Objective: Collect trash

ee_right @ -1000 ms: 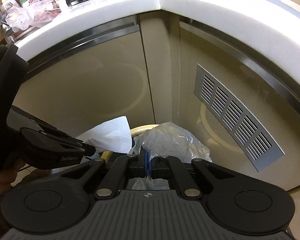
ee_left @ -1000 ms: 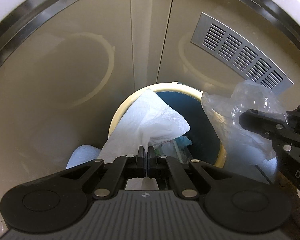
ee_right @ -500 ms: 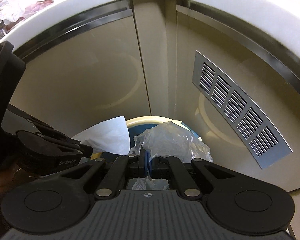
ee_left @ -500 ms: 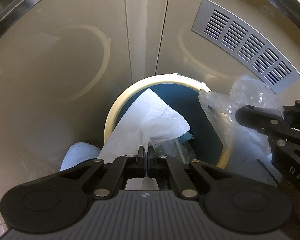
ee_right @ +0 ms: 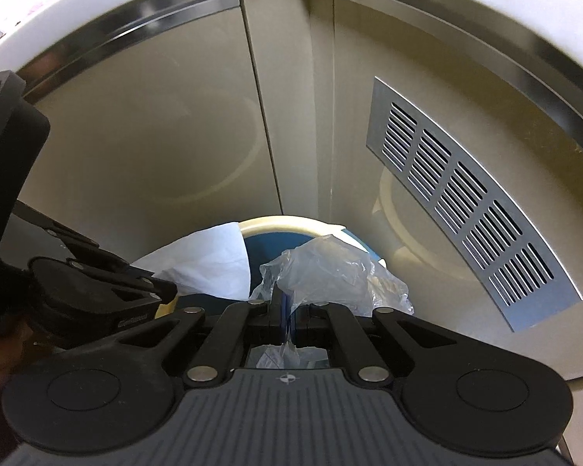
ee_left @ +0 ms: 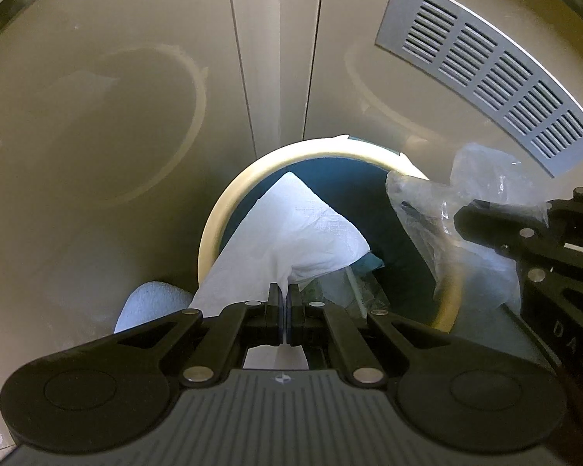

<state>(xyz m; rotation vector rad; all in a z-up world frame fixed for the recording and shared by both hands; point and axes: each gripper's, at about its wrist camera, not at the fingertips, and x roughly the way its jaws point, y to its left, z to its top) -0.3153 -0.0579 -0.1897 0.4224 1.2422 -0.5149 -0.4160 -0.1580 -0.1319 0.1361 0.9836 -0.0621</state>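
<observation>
Paper napkin (ee_left: 287, 229): white, creased, pinched at its lower edge; it hangs over the near-left part of the bin's mouth, its upper corner above the blue interior.
Plastic wrap (ee_right: 330, 268): clear, crumpled film, pinched at its bottom; it fans out above the right side of the bin's mouth and partly hides the rim there.
Left gripper (ee_left: 283, 295): fingers pressed together on the napkin, pointing steeply down at the bin.
Right gripper (ee_right: 287, 303): fingers closed tight on the plastic wrap, just right of the left gripper, aimed at the same opening.
Trash bin (ee_left: 229, 202): round, cream rim, dark blue lining, standing on the floor in the corner where two cabinet fronts meet; some scraps lie inside, too hidden by the napkin to identify.
In the way: the napkin covers much of the bin's near side; the wrap overlaps the right rim.
Cabinet doors (ee_left: 97, 124): glossy beige, mirroring the bin's rim as pale rings.
Vent grille (ee_right: 466, 209): grey slotted metal panel on the right-hand door, above and right of the bin.
Countertop (ee_right: 77, 4): white edge above the doors, with a metal strip under it.
Pale blue object (ee_left: 151, 303): soft-looking, on the floor just left of the bin; cannot tell what it is.
</observation>
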